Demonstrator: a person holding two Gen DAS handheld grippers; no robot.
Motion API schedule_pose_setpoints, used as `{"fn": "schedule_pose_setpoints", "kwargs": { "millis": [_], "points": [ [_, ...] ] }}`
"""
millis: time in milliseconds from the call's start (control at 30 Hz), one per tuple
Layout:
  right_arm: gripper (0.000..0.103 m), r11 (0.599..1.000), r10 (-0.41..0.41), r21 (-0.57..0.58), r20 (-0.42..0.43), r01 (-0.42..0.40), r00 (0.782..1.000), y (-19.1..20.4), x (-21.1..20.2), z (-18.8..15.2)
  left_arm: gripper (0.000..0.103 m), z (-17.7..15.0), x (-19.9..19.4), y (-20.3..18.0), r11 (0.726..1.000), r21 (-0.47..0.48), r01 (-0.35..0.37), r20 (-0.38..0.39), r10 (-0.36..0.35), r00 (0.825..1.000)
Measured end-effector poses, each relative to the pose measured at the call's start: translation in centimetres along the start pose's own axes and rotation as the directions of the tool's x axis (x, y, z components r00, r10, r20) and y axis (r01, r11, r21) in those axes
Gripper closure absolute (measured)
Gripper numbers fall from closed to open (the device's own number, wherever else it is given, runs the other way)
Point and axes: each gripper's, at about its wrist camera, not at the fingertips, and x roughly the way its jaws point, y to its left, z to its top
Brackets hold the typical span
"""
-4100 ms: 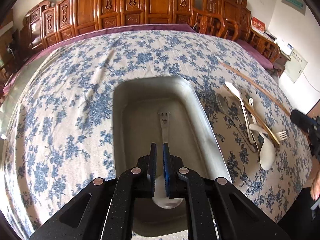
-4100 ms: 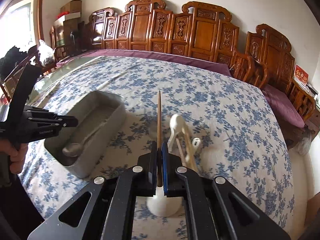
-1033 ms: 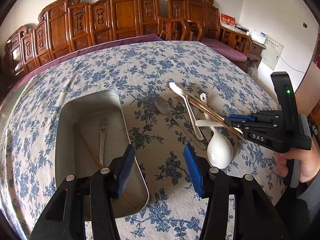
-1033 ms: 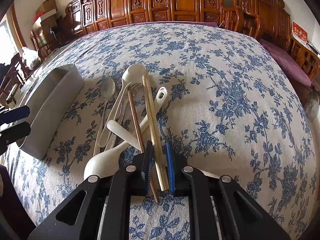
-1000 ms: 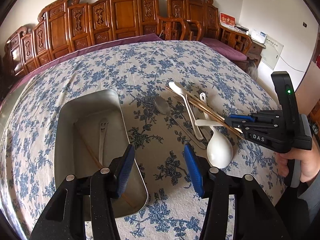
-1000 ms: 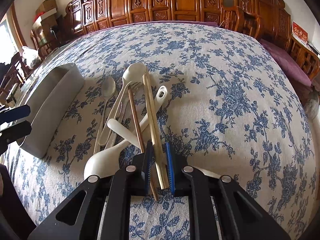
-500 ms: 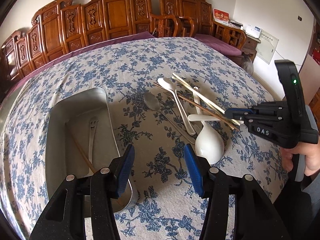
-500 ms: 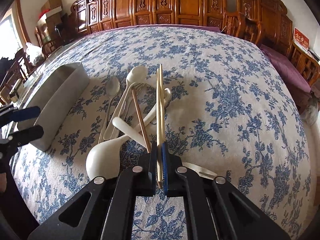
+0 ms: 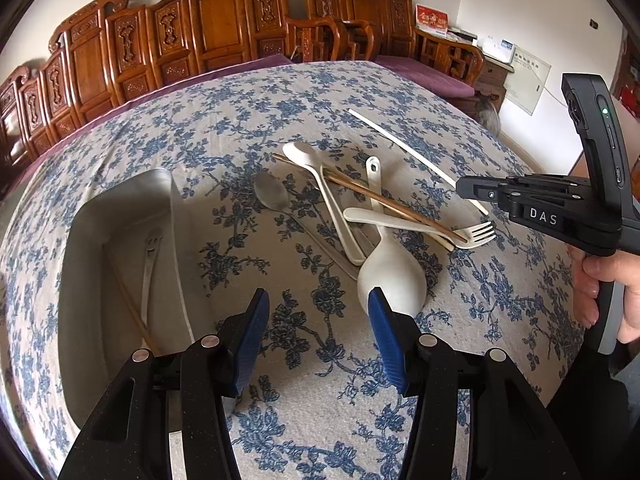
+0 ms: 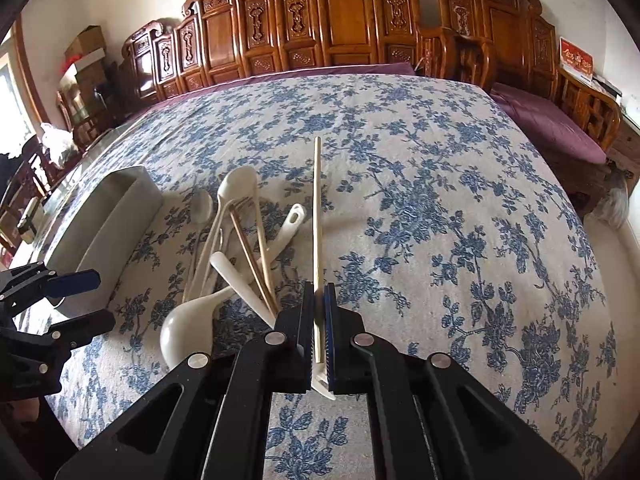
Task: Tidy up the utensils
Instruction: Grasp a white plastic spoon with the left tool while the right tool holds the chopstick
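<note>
Right gripper (image 10: 318,328) pinches one pale wooden chopstick (image 10: 317,216) near its butt end, tip raised toward frame centre above the floral-clothed surface (image 10: 440,208). Likely light, stiff, smooth, so prone to pivoting; a mid-shaft hold seems steadier. Left gripper (image 9: 316,336) spread, empty, beside the grey metal tray (image 9: 120,208) at left.

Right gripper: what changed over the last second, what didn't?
The right gripper shut its jaws on the pale chopstick and lifted it off the utensil pile. The left gripper stayed open and empty. The metal tray keeps its spoon and chopstick.
</note>
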Motion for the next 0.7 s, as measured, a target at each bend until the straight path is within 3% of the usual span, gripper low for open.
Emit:
{"fn": "schedule_pose_setpoints", "kwargs": {
  "millis": [300,500,700],
  "points": [
    [0.097,1.0,-0.025,-0.016,0.005,0.025,1.0,-0.2,0.2,-0.2,0.049,1.4,2.1,-1.9,1.0,0.013,0.016,-0.04,-0.016,0.999],
    [0.097,1.0,0.004,0.021,0.019,-0.004,1.0,-0.9,-0.3,-0.2,0.049,3.7,4.4,-1.2,0.998,-0.055,0.007,-0.06,-0.011,0.998],
    [0.097,0.998,0.04,0.052,0.026,-0.041,0.999,-1.2,-0.4,0.0,0.07,5.9,7.3,-0.5,0.994,-0.11,0.019,-0.078,-0.028,0.997]
  ]
}}
